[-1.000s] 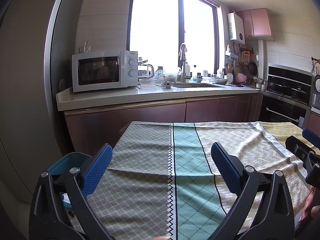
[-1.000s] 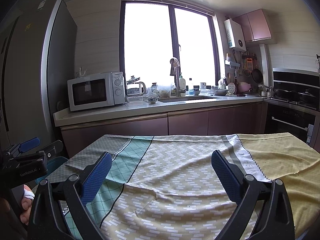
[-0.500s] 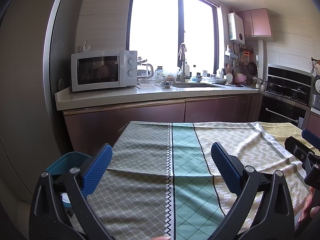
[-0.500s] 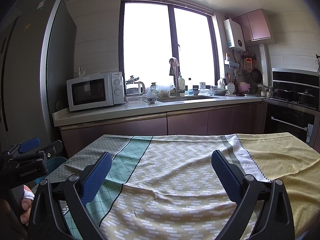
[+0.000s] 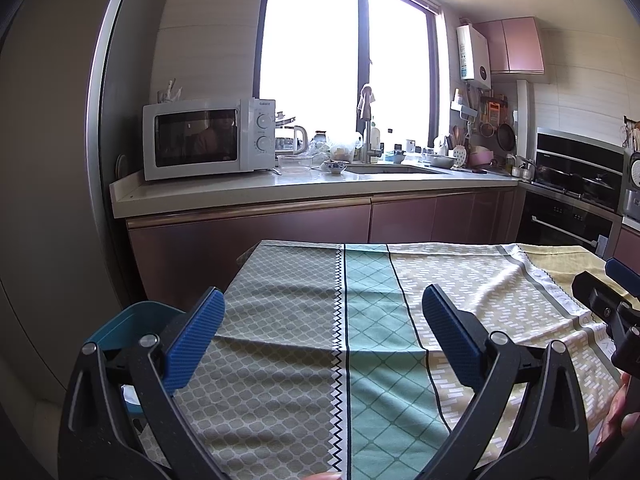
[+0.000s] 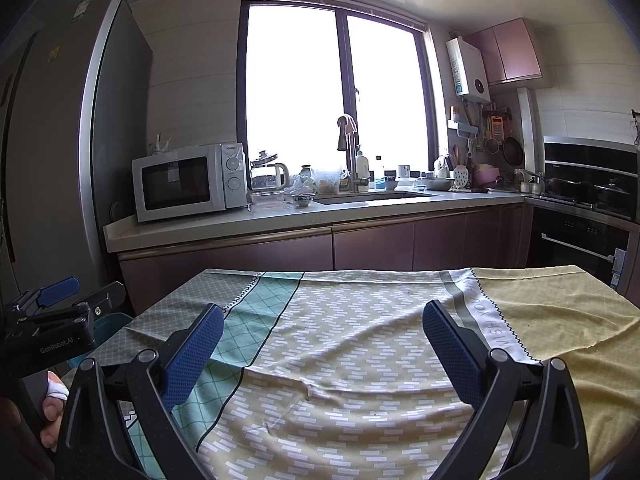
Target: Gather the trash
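My left gripper is open and empty, held above a table covered with a patterned tablecloth. My right gripper is also open and empty above the same cloth. A blue bin stands beside the table's left edge, partly hidden behind my left finger; a bit of it shows in the right wrist view. No trash shows on the cloth. The right gripper shows at the right edge of the left wrist view, and the left gripper at the left edge of the right wrist view.
A kitchen counter runs behind the table with a white microwave, a kettle, bowls and a sink. A tall grey fridge stands on the left. An oven and stove stand on the right.
Both grippers have stayed open and almost still. The views have shifted only slightly.
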The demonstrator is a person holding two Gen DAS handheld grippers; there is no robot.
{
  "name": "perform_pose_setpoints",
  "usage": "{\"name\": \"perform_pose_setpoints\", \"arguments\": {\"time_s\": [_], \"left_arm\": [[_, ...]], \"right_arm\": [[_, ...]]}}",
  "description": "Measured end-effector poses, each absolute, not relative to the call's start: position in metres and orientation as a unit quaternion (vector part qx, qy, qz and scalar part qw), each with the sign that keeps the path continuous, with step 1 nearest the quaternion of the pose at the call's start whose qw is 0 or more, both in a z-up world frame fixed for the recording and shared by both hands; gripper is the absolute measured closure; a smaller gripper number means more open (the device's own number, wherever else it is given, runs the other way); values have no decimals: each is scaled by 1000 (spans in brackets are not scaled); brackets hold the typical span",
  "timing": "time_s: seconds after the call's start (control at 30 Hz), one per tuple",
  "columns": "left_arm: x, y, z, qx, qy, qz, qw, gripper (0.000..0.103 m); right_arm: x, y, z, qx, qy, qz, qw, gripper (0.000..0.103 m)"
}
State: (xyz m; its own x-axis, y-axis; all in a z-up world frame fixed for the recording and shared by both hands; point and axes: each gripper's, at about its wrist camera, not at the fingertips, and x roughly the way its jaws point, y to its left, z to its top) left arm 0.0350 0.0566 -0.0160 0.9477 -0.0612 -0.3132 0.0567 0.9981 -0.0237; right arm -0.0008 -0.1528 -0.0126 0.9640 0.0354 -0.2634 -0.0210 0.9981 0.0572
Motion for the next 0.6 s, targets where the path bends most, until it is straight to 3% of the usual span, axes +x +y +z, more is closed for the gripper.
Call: {"name": "perform_pose_setpoints", "arguments": {"time_s": [0.6], "left_arm": [[35, 54, -19, -8, 160, -28, 987, 6]], "right_arm": [[-2, -157, -15, 28, 133, 11, 991, 7]]}}
